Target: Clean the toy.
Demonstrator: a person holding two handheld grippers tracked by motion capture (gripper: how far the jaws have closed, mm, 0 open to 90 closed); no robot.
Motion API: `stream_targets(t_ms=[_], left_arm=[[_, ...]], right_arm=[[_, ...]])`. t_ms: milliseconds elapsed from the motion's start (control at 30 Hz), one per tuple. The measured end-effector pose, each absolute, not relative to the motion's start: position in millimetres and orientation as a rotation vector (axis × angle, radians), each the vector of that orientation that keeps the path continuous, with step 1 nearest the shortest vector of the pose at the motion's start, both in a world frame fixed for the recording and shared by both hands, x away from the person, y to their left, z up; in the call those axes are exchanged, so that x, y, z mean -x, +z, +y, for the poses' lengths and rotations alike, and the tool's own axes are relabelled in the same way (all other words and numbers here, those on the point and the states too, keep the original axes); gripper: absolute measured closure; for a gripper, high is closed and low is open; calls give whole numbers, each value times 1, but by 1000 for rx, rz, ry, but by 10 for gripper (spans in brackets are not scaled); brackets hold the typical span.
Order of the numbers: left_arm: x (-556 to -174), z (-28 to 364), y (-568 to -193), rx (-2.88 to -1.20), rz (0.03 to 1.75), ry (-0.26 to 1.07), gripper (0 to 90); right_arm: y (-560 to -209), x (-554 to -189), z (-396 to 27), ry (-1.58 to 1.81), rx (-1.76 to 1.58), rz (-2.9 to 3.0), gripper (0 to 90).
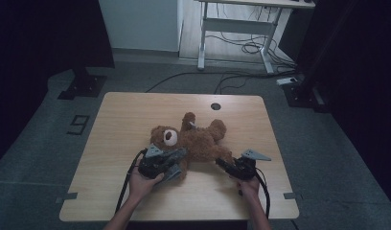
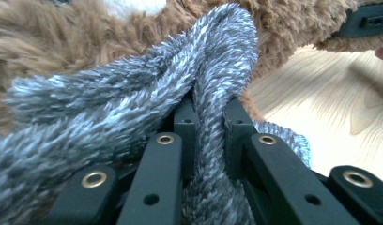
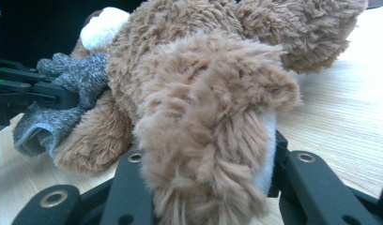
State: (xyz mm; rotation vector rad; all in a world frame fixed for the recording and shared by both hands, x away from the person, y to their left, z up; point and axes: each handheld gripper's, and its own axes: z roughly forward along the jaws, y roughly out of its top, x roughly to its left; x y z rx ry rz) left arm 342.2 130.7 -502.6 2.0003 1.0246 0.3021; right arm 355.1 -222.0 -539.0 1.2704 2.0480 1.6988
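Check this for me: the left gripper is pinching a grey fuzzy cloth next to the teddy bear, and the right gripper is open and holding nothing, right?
Not quite. The right gripper is shut on the teddy bear, clamping one brown leg, as the right gripper view shows. The left gripper does pinch the grey fuzzy cloth.

Setting: lab or recording studio, not a home. Evidence, high view: a bare light-wood counter (image 1: 136, 115) with a cable grommet hole (image 1: 215, 106) stands alone mid-frame on grey carpet (image 1: 327, 158). Tape marks on the floor (image 1: 78, 124) at left of the counter and at its lower corners. Black stand bases (image 1: 82, 87) at upper left and upper right, dark curtains behind them. White-framed desk (image 1: 241, 24) at top centre with loose cables (image 1: 251, 47) beneath; more cable runs across the floor to a power strip (image 1: 287, 80) at upper right
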Motion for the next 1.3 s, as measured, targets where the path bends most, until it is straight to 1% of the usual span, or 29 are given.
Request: stream_targets(t_ms=[233,367,500,633,700,800,900,1033,1133,1300], left_arm=[[-336,159,-503,-1973,1074,332,791],[-335,185,-500,-1907,1117,323,792],[-335,195,-487,-1846,1089,310,792],[-345,184,-461,-1819,1028,336,792],[-360,168,-444,-1831,995,365,792],[-380,148,-432,-1850,976,358,792],[-399,120,-428,-1921,961,375,794],[-417,93,-440,-1997,987,433,794],[-422,95,-447,-1976,1017,424,796],[-422,113,-443,-1939,1055,425,799]], right_arm=[[-539,-355,-225,1680,-1294,2056,608],[-539,-355,-230,1687,-1307,2050,608],[-539,-354,-230,1685,-1295,2060,608],[-540,-355,-230,1691,-1299,2064,607],[-540,-355,-230,1688,-1299,2070,607],[-541,-355,-230,1684,-1302,2075,607],[-542,-355,-229,1681,-1304,2076,607],[-542,-355,-230,1679,-1302,2076,607],[-542,-355,-229,1679,-1305,2082,607],[-543,-355,-228,1674,-1310,2097,608]])
